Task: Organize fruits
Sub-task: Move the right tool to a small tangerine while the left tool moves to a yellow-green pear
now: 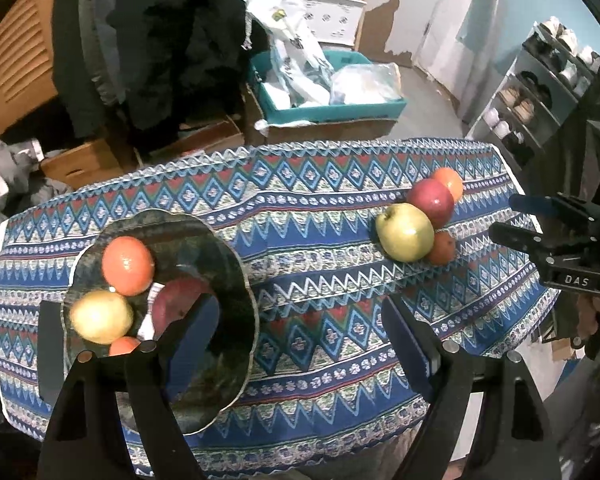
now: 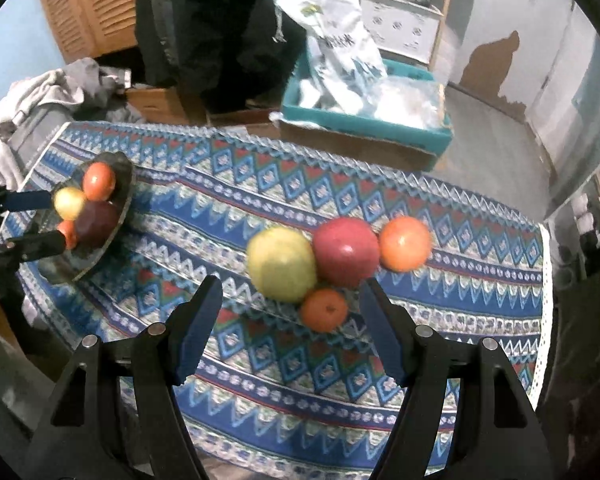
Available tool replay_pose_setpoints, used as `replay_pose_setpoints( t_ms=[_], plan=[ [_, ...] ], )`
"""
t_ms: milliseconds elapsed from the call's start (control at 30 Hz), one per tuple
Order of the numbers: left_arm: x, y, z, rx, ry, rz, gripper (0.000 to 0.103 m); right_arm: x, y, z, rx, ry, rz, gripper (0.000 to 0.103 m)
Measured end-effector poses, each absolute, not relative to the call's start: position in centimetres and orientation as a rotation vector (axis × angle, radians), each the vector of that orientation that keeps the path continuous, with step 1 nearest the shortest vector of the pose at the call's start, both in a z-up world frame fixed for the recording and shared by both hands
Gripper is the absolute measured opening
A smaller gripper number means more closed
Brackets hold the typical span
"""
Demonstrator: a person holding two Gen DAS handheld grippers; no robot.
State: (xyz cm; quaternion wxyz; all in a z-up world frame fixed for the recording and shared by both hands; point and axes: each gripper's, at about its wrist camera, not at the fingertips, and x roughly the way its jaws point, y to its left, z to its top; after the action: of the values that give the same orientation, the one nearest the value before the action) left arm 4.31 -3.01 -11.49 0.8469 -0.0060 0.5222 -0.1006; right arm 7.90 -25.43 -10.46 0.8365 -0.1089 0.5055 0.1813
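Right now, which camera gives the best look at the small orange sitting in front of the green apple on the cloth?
The right wrist view: the small orange sits whole and close between the open right gripper. In the left wrist view it is small, far off, half hidden behind the green apple.

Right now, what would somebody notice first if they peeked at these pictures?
Probably the bright zigzag tablecloth covering the whole table. On it, towards one end, four loose fruits huddle together: a yellow-green apple, a red apple and two oranges. Towards the other end, a dark glass bowl already holds four more fruits.
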Motion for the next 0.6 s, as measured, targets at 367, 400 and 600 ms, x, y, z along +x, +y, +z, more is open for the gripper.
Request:
replay_pose_setpoints(
  t_ms=[367,400,600],
  plan=[
    [6.1,-6.9,-14.6,0.055,1.164,-0.267,0.085,9.1,-28.7,-14.9,-0.197,1.176,0.365,0.072],
    [6.2,-7.2,-14.9,0.056,1.172,-0.273,0.085,9.3,-28.8,-15.4,-0.204,1.186,0.365,0.072],
    [6.9,-8.3,-16.7,0.091,1.189,-0.278,0.085,10.2,-29.1,-18.6,-0.187,1.254,0.385,0.072]
  ],
)
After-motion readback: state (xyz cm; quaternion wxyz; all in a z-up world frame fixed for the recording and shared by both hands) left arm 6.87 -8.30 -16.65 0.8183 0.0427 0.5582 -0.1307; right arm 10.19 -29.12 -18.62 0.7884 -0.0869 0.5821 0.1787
